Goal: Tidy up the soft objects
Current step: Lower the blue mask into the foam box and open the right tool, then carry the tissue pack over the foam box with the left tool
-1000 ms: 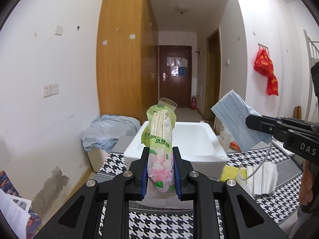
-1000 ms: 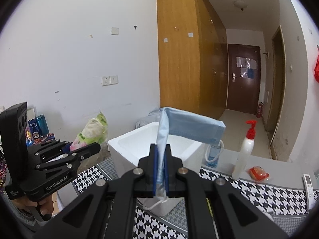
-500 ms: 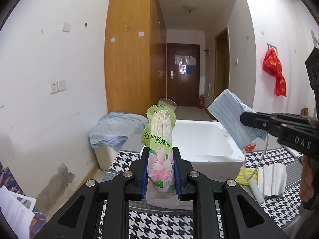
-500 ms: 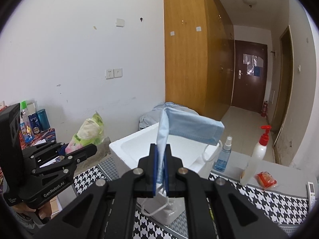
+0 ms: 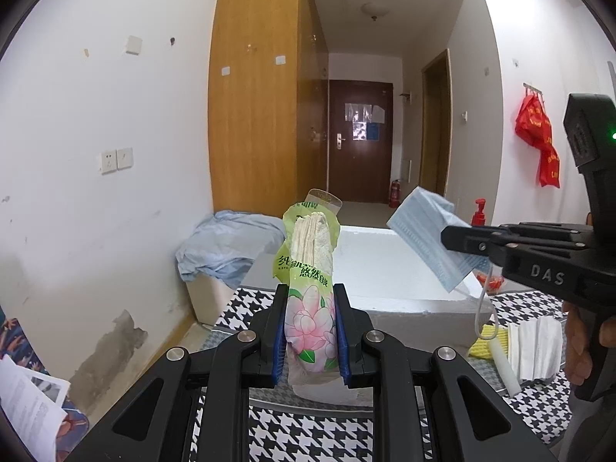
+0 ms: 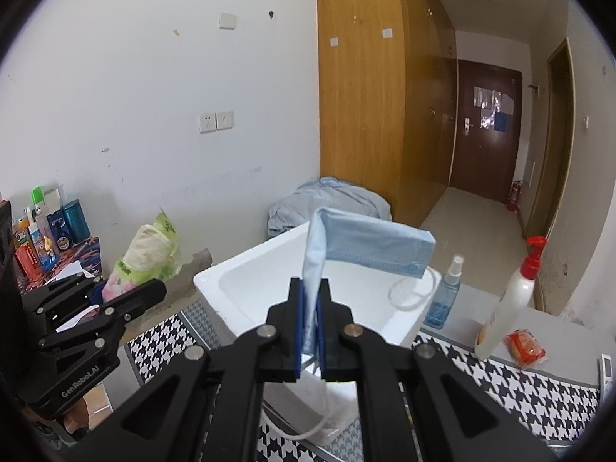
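Left hand-held gripper [image 5: 310, 340] clamped on tissue pack [image 5: 310, 292]; right hand-held gripper [image 6: 308, 331] pinched shut on blue face mask [image 6: 369, 246]. Both just short of white foam box [image 6: 246, 288]. Carry over rim, lower, then release. Versus earlier: mask closer over box, pack barely shifted.

Bright even indoor light, soft shadows, sharp focus, strong fisheye bending, black vignette at corners
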Demonstrator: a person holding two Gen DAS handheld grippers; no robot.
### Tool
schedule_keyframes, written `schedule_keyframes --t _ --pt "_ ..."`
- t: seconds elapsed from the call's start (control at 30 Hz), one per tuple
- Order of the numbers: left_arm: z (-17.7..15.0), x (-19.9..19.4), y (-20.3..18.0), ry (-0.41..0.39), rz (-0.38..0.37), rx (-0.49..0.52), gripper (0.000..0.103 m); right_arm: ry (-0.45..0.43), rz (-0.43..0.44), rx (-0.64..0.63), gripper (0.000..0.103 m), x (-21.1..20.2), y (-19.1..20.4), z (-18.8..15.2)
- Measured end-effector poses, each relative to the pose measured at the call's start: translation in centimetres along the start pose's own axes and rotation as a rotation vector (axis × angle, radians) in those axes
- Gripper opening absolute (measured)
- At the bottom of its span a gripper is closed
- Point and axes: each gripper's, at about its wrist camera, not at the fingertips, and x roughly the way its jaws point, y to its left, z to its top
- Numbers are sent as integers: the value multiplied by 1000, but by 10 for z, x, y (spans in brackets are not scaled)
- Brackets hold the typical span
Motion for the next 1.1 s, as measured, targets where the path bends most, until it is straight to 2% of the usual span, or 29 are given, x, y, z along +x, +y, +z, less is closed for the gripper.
schedule_keyframes --t 0.5,0.57,0.63,0.73,0.83,1.1 --pt "-1 5 6 4 1 -16 23 94 -14 1 11 33 -1 -2" --pt "-1 5 7 4 4 -22 23 105 -23 -2 29 36 -2 -2" --pt "-1 6 9 4 8 -25 23 98 -21 -6 64 35 -1 -3" --pt "-2 6 8 4 10 -24 23 87 -16 -4 80 32 0 -4" --pt "-1 7 6 2 8 -15 23 75 -24 -11 94 27 1 -5" --pt "1 9 1 1 -15 5 23 41 -37 -11 102 16 -3 -7"
